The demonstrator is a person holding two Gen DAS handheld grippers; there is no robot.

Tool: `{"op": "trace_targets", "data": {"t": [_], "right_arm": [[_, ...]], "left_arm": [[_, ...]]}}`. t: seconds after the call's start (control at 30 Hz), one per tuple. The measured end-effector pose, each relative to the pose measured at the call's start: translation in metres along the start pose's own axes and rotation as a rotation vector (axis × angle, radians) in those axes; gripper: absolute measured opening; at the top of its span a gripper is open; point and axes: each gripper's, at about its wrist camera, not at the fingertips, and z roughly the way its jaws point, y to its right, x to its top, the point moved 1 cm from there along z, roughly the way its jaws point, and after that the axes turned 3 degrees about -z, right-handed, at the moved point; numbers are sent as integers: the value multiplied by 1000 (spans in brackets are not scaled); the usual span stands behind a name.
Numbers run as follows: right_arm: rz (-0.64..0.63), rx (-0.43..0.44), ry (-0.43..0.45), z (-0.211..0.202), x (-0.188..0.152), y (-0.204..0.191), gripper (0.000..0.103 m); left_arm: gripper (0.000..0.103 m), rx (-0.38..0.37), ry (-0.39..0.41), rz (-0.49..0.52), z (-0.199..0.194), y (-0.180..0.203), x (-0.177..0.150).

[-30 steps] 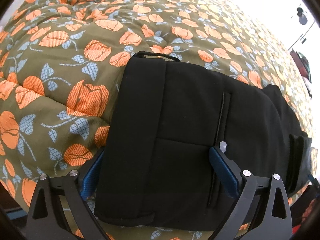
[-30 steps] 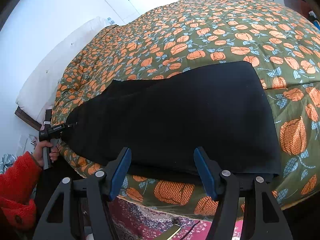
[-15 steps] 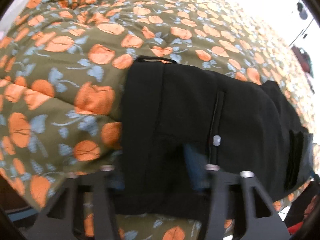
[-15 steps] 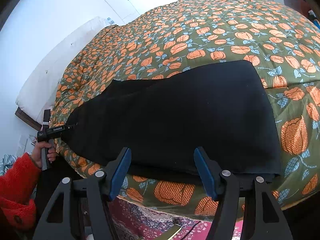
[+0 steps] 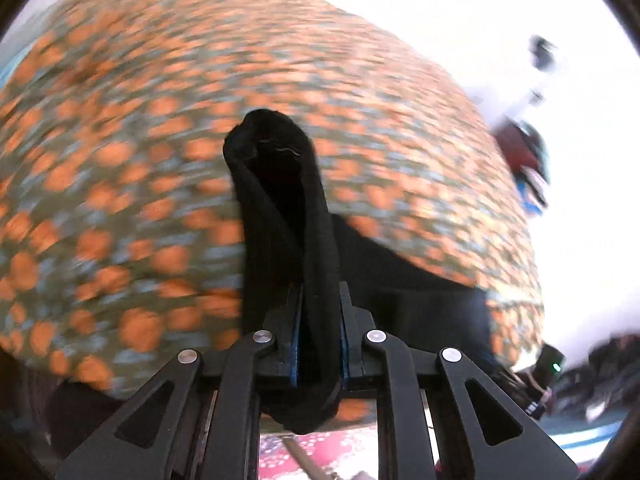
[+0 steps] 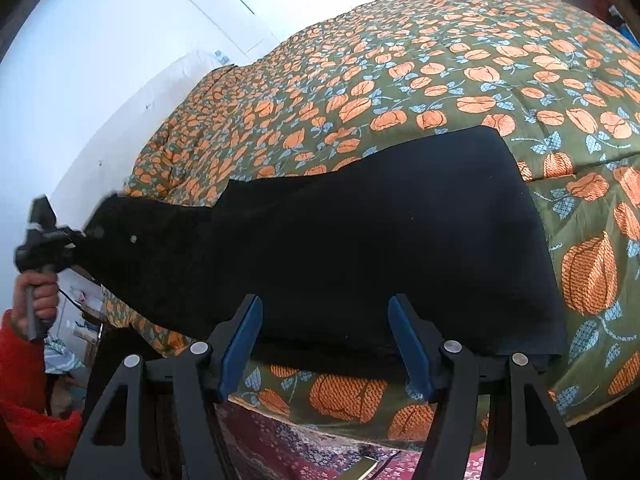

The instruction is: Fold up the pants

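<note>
Pants [image 6: 360, 248]: one pair, black, plain weave, lying lengthwise along the near edge of a bed [image 6: 500, 60] covered by an olive quilt printed with orange flowers and blue leaves. Already laid flat with legs stacked; the far end, toward the right of the right wrist view, is squared and smooth. One small pale dot, possibly a button, shows near the raised end.

Step in hand: judged as the start of a fold end to end. The waist end is bunched and lifted off the quilt; the rest remains on the bed.

Left gripper [image 5: 318, 332]: its fingers have just been closing and now stand clamped on a thick doubled band of the black fabric, which rises between them as an upright loop. The left view is blurred. The gripper's own hand [image 6: 36, 300], in a red sleeve [image 6: 24, 360], shows at the left edge of the right view.

Right gripper [image 6: 326, 344]: fingers apart, nothing between them, hovering above the near edge of the garment at mid-length.

Next move, by judgement: carry the lifted end over toward the far end, keeping edges aligned; the right gripper could pin or grasp the near edge to stop dragging.
</note>
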Motion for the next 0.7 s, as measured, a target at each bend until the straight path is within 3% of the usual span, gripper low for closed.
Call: {"op": "trace_targets", "data": {"t": [0.1, 0.23, 0.37, 0.47, 0.53, 0.57, 0.6, 0.7], "right_arm": [[6, 2, 13, -4, 2, 3, 66], [9, -3, 36, -12, 1, 6, 66], [22, -18, 67, -22, 1, 12, 66], [36, -40, 93, -30, 2, 21, 66], [51, -54, 132, -41, 2, 26, 66], [61, -61, 165, -49, 3, 30, 66], [68, -65, 184, -53, 3, 32, 66], [99, -80, 227, -63, 5, 40, 66]], "left_arm": [[12, -61, -41, 105, 32, 62, -8], [14, -71, -107, 229, 95, 127, -36], [25, -133, -158, 294, 141, 160, -65], [38, -169, -186, 332, 127, 175, -79], [60, -202, -115, 357, 96, 175, -76], [73, -193, -40, 362, 75, 168, -70], [81, -169, 18, 360, 61, 159, -65], [83, -13, 179, 341, 25, 120, -56]]}}
